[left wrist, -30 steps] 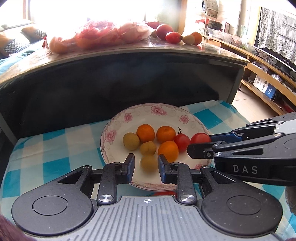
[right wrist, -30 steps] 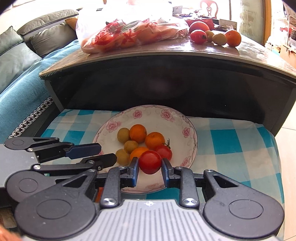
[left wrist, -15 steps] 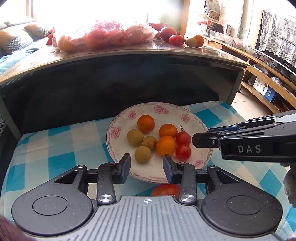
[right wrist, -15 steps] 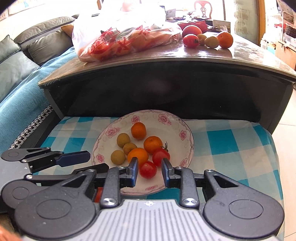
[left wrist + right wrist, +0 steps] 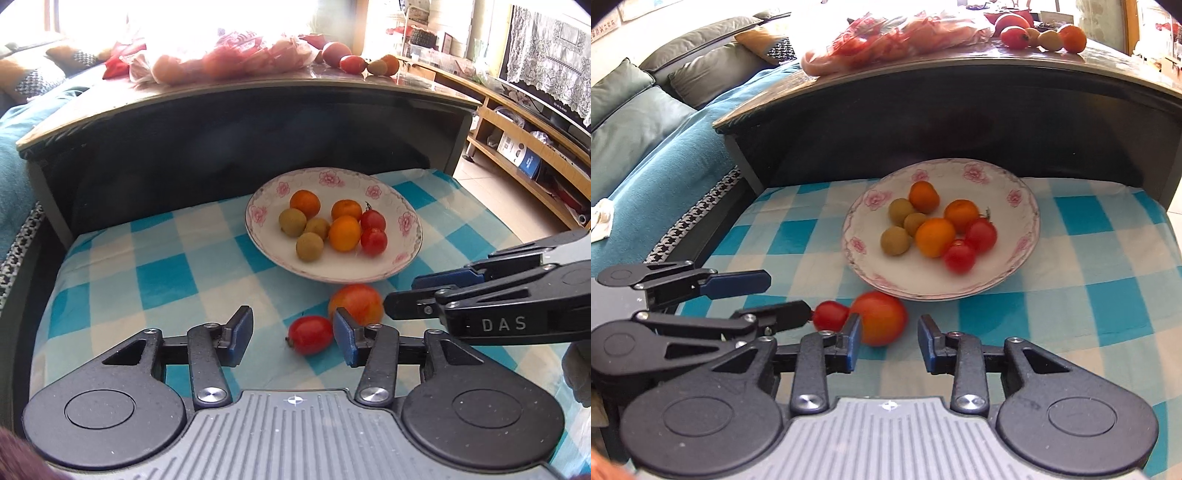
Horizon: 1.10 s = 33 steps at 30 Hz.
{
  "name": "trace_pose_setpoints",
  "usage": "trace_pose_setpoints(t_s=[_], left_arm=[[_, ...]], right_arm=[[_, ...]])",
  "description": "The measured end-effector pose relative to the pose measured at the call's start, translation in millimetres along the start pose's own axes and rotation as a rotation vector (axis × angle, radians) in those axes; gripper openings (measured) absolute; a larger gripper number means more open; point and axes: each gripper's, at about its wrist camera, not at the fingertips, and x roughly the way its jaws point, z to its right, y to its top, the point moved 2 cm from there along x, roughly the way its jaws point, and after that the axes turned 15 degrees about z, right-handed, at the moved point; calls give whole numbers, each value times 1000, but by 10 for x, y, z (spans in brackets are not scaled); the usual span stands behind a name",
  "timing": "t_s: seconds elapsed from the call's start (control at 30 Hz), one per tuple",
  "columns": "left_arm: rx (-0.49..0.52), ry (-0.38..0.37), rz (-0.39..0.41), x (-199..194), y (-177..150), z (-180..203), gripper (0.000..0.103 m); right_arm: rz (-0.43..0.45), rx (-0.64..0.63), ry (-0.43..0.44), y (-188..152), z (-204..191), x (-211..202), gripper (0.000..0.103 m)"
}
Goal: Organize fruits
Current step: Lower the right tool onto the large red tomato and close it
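A home living room: a cushioned sofa at upper left, a lace-draped television and wooden shelves upper right.

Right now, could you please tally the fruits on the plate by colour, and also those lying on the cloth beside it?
Plate:
Orange fruits: 3
Greenish-brown fruits: 3
Small red tomatoes: 2
Checked cloth:
Small red tomato: 1
Larger orange-red tomato: 1
Total: 10

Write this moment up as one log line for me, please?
left gripper: open, empty | right gripper: open, empty | plate: eight fruits | small tomato, big tomato: on checked cloth
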Motion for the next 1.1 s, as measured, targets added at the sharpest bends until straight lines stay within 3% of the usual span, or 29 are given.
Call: trace_pose_setpoints(t_s=[0.53, 1.1], left_arm=[[41, -74, -60, 6, -225, -34, 65], [34, -76, -84, 123, -321, -3, 70]], right_arm=[[-48, 113, -8, -59, -18, 507, 47], [-100, 123, 44, -52, 38, 542, 46]])
